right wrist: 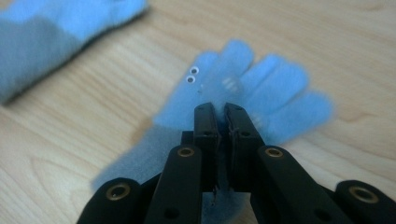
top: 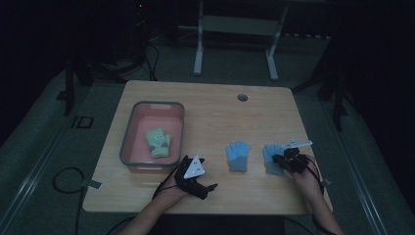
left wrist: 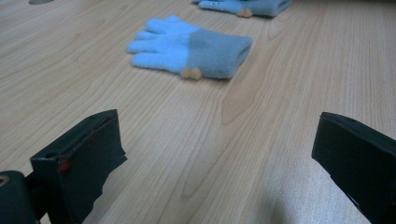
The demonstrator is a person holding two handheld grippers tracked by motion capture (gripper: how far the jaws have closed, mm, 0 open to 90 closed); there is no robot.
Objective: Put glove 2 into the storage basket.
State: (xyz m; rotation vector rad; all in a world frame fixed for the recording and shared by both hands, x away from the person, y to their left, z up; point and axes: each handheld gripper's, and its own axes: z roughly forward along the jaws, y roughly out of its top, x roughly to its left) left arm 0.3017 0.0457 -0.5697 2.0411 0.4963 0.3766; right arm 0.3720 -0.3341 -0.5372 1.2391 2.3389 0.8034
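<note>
Glove (right wrist: 243,93) with the stuck-on eyes lies flat on the worktop (right wrist: 70,154) under the right gripper (right wrist: 223,109), whose fingers are clenched on its fabric. A clean lift needs a straight upward pull. Left gripper (left wrist: 215,154) hangs released, the second glove (left wrist: 191,46) beyond its fingers.

Black jaws, brass-ringed screw holes

Two light-blue gloves (top: 238,155) with grey-blue cuffs, green glove (top: 158,141), pink grey-rimmed tub (top: 128,128), pale wood-grain table (top: 215,117)

Left hand-held gripper (top: 208,188) agape; right (right wrist: 220,109) — pinched.
</note>
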